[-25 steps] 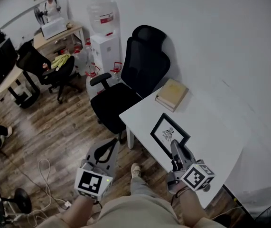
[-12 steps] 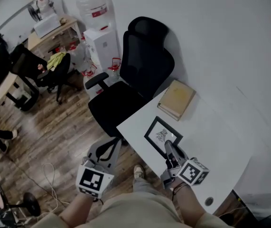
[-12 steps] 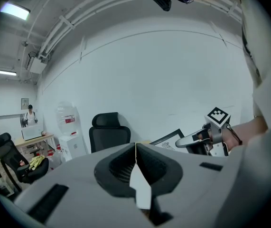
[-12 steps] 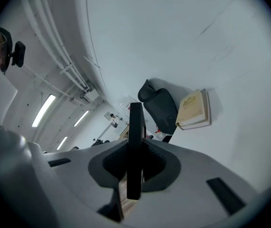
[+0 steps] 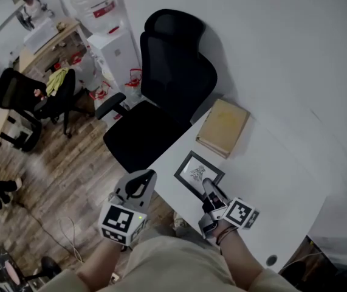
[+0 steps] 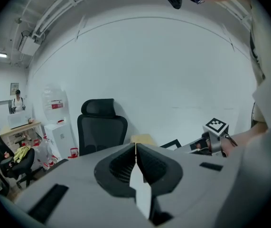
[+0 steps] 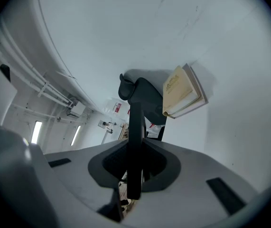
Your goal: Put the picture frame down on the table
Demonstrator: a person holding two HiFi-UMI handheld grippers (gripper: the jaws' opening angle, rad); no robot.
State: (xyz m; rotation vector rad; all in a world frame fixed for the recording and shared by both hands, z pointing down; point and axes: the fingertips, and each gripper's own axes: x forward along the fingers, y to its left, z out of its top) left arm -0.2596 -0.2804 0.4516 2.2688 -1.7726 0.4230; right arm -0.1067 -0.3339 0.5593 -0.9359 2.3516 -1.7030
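The black picture frame (image 5: 198,174), with a white mat and a small dark drawing, hangs low over the near left corner of the white table (image 5: 270,181). My right gripper (image 5: 209,187) is shut on its near edge. In the right gripper view the picture frame (image 7: 135,146) shows edge-on as a black bar clamped between the jaws. My left gripper (image 5: 141,184) is off the table's left side, over the floor, shut and empty; in its own view the left gripper (image 6: 135,148) has its jaws pressed together, and the picture frame (image 6: 172,144) shows small beyond them.
A tan book (image 5: 223,127) lies on the table just beyond the frame. A black office chair (image 5: 161,96) stands against the table's left edge. A water dispenser (image 5: 109,41) and desks stand farther left on the wooden floor. A white wall (image 5: 295,53) runs behind the table.
The frame and my right gripper have shifted left and toward the table's near corner. The left gripper stays shut beside the table, and the whole view has swung right.
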